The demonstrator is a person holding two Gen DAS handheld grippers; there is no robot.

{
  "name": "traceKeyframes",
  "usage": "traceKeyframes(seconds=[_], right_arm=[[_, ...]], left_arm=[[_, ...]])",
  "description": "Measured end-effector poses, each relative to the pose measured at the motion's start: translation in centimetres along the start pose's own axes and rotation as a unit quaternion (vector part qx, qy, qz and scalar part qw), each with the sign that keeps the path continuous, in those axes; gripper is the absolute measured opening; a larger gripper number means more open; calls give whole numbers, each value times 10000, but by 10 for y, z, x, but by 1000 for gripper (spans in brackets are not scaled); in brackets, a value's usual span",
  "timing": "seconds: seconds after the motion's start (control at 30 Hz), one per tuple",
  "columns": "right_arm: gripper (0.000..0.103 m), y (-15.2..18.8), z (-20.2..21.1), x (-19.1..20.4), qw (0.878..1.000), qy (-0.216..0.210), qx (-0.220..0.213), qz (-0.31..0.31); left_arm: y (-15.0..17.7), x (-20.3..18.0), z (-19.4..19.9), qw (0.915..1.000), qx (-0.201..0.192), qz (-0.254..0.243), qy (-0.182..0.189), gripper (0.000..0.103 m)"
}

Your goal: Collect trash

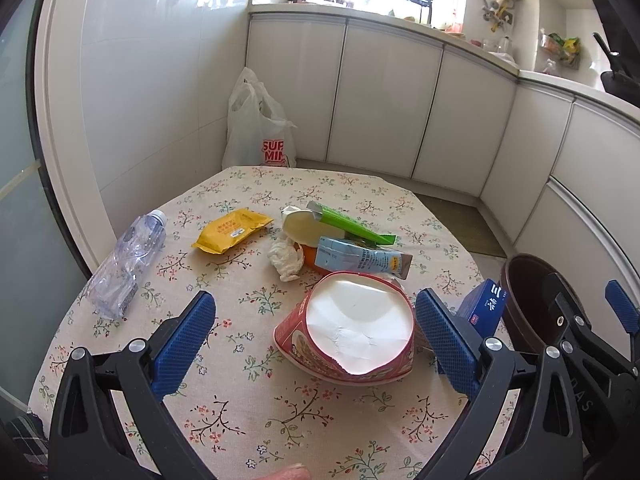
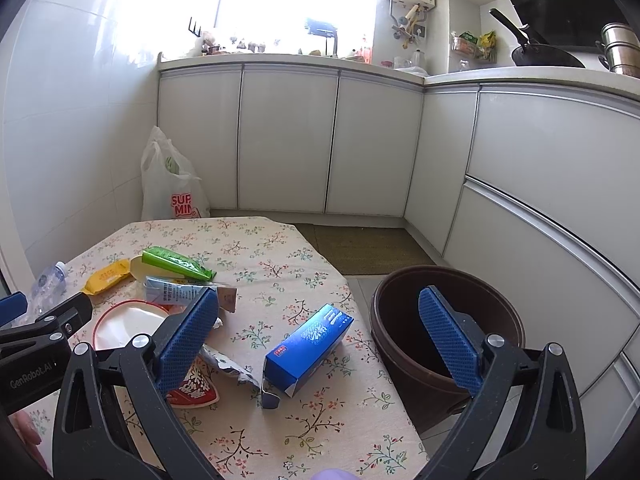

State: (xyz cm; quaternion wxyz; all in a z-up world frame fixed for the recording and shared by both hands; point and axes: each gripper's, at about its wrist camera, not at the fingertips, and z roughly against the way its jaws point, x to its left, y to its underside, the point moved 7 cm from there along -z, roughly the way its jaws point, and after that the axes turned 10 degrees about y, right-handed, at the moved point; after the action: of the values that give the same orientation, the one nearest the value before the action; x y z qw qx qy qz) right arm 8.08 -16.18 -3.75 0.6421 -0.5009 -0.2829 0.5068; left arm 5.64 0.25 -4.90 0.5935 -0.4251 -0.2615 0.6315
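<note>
Right now our left gripper is spread wide with the crushed paper bowl lying on the desk between its pads, opening toward us. Our right gripper, also wide and empty, frames the blue box, bin just beside.

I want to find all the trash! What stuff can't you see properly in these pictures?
- Brown bin: bottom hidden by its wall and the right gripper, right view.
- Orange thing: mostly under the pale blue carton, left view.
- Crushed red cup: partly behind a blue finger, right view.
- Carton print: too small to read.
</note>
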Motion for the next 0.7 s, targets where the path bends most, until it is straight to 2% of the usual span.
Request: traceKeyframes(seconds=[0.47, 0.7], right_arm=[[96, 3, -2, 0, 10000, -2, 28, 0], [96, 3, -2, 0, 9999, -47, 72, -117]], left_arm=[[-6, -1, 1, 9993, -191, 263, 191, 97], [-5, 0, 1, 9997, -186, 144, 117, 97]])
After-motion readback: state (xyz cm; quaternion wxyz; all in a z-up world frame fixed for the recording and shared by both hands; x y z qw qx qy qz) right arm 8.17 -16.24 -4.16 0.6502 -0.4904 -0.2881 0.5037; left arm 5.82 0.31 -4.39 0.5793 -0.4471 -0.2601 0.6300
